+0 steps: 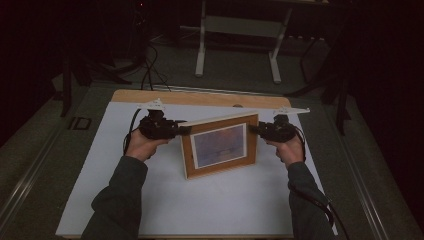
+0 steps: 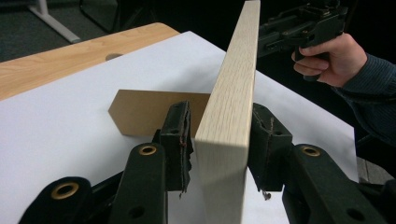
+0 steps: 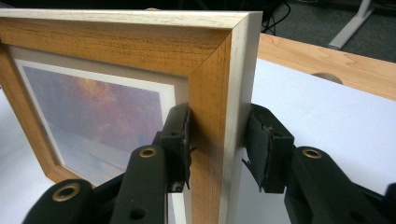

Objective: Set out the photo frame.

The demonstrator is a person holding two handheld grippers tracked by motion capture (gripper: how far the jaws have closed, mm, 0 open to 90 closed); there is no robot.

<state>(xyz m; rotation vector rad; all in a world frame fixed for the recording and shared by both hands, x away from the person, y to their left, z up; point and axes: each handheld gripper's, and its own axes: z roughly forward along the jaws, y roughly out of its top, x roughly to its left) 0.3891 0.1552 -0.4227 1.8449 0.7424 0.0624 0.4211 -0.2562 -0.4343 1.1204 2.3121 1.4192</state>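
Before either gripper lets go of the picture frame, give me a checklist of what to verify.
1. Picture frame standing on the white sheet: ok, tilted slightly back.
2. Back stand folded out behind it: ok; whether it bears weight, cannot tell.
3. Right gripper pads on the frame's side: ok.
4. Left gripper gripping firmly: not ok, slight gap at one pad.
5. Sheet bare around the frame: ok.

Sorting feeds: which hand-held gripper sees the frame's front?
The right hand-held gripper: its view shows the picture frame's front; the left hand-held gripper's shows edge and stand.
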